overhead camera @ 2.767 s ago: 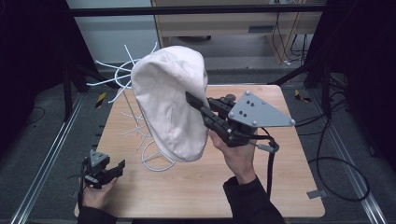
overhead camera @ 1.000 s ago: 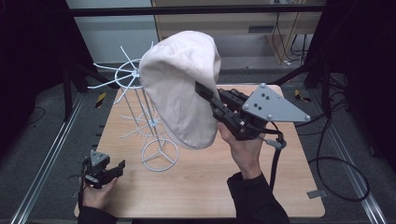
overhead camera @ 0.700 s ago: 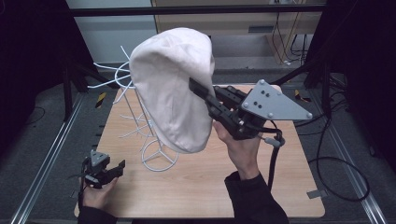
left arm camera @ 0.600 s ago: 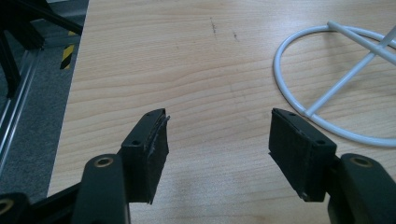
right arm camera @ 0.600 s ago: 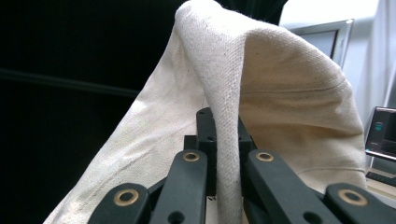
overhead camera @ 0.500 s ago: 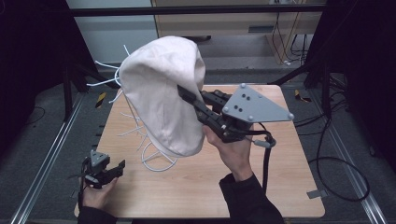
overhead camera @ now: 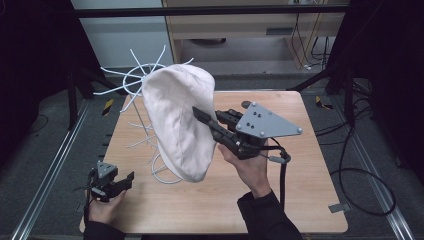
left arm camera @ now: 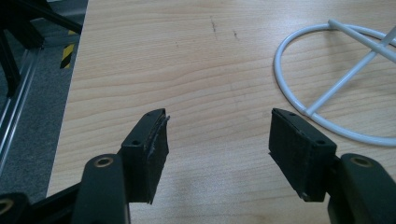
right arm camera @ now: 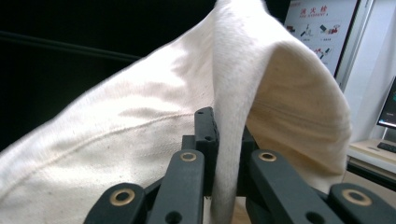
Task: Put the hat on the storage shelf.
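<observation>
- Cream canvas cap [overhead camera: 177, 122] is hanging from the right gripper [overhead camera: 202, 116], jaws pinched tight on a fold of its edge; it is being held up over the wooden surface [overhead camera: 280, 200], in front of the white wire rack [overhead camera: 131, 80].
- Rack is standing upright at the far left of the surface; its ring base [overhead camera: 165, 175] is showing under the cap's lower end, and the top prongs are sticking out behind the cap's upper left.
- Progress, as a judgement: the job looks like getting the cap onto the rack. Pickup is done and the cap is clear of the surface. Whether it is touching any prong, I cannot tell, since the cap is covering that part of the rack.
- Left to do: seating the cap on a prong or the top ring, then opening the right gripper and backing away.
- Left gripper [overhead camera: 112, 182] is sitting at the near-left corner of the surface, well apart from the cap, jaws wide with nothing between them.
- Right gripper view is giving what the high view is not: the fabric fold [right arm camera: 229, 154] squeezed between the two black jaws, with the cap's paler lining [right arm camera: 299, 121] opening to the right.
- Left gripper view is adding the open jaws over bare wood and a close arc of the ring base [left arm camera: 299, 93] with its spokes, just ahead and to the right.
- High view alone is giving the layout: cap, rack, both hands.
</observation>
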Action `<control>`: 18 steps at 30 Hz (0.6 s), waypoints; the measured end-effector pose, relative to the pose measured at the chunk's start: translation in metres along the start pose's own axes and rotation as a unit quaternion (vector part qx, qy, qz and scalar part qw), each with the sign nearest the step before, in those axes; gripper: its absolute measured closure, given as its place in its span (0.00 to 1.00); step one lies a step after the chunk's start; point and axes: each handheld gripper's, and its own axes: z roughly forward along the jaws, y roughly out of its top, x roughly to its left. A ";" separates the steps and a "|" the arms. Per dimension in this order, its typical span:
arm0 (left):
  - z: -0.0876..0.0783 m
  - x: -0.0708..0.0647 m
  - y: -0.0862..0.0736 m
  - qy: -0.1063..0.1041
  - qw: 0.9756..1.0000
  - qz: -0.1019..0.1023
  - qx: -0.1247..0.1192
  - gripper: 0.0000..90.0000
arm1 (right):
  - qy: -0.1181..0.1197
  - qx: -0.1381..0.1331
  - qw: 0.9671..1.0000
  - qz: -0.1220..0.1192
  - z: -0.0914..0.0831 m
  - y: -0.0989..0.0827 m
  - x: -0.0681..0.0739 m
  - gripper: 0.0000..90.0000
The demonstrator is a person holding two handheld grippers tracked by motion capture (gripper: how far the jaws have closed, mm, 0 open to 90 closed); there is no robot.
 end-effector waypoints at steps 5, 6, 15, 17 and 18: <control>0.000 0.000 0.000 0.000 1.000 0.000 0.000 0.41 | -0.002 0.005 1.000 0.003 -0.002 -0.006 -0.003 0.97; 0.000 0.000 0.000 0.000 1.000 0.000 0.000 0.41 | -0.003 0.004 1.000 0.003 -0.003 -0.006 -0.004 0.98; 0.000 0.000 0.000 0.001 1.000 -0.001 -0.001 0.41 | -0.009 0.003 1.000 0.018 -0.007 -0.010 -0.009 0.92; 0.000 0.000 0.000 0.001 1.000 0.000 0.000 0.41 | -0.010 0.008 1.000 0.024 -0.008 -0.013 -0.011 0.91; 0.000 0.000 0.000 0.001 1.000 -0.001 -0.001 0.41 | -0.011 0.009 1.000 0.026 -0.008 -0.014 -0.012 0.91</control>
